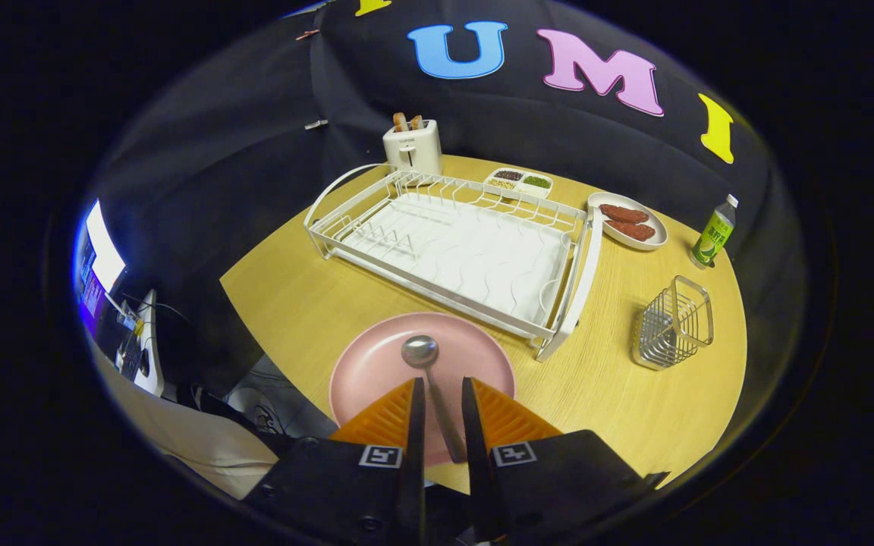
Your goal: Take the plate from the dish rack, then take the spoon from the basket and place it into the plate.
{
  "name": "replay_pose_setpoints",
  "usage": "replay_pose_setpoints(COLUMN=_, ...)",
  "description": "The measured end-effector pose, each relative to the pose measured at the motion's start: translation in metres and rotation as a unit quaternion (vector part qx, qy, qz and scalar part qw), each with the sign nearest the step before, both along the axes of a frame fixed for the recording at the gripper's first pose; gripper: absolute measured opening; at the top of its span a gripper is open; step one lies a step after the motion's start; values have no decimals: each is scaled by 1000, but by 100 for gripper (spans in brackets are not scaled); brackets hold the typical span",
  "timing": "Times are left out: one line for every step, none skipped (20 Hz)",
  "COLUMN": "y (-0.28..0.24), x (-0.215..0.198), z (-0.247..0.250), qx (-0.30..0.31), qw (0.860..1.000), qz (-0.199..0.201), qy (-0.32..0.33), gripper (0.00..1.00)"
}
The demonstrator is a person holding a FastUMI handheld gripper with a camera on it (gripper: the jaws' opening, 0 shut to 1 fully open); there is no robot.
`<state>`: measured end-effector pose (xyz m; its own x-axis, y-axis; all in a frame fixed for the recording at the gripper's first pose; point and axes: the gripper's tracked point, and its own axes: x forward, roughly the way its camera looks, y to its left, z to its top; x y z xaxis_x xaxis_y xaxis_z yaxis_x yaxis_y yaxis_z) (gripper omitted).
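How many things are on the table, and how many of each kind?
Plates with food or a spoon: 2, the pink plate and the white plate
Spoon: 1, its handle between the claw fingers
Dish rack: 1
Basket: 1
Toaster: 1
Divided dish: 1
Bottle: 1
Total: 8

A white toaster (412,145) with bread in its slots stands at the far edge of the wooden table (315,303). Beside it sits a divided dish of grains (519,182), then an oval plate of red sausages (627,221). A green drink bottle (714,232) stands farther along. A monitor (97,265) glows off the table's side.
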<state>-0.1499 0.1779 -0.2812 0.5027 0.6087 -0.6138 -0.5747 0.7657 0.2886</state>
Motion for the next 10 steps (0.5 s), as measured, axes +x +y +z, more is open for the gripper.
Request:
replay_pose_setpoints(y=-1, x=3, z=1, qx=2, qw=1000, qz=-6, qy=0, gripper=37)
replay_pose_setpoints(y=-1, x=4, z=3, qx=5, qw=1000, qz=-10, qy=1, gripper=42)
replay_pose_setpoints(y=1, x=6, z=5, qx=11, qw=1000, qz=-11, qy=1, gripper=59)
replay_pose_setpoints(y=2, x=9, z=6, qx=12, qw=1000, qz=-14, qy=-1, gripper=69)
replay_pose_setpoints(y=-1, x=11, z=9, qx=12, qw=1000, qz=-16, qy=-7, gripper=88)
replay_pose_setpoints(y=-2, x=15, z=12, qx=13, qw=1000, qz=-20, qy=-11, gripper=94)
replay_pose_setpoints(y=-1, x=17, z=16, qx=16, qw=999, qz=-23, qy=-17, gripper=99)
replay_pose_setpoints(y=-3, x=20, z=20, qx=18, qw=999, qz=-28, qy=-22, gripper=99)
replay_pose_setpoints(y=-5, x=24, z=27, qx=21, qw=999, qz=-33, qy=-29, gripper=99)
replay_pose_setpoints(y=-8, x=28, z=34, qx=24, qw=998, qz=-40, qy=-38, gripper=99)
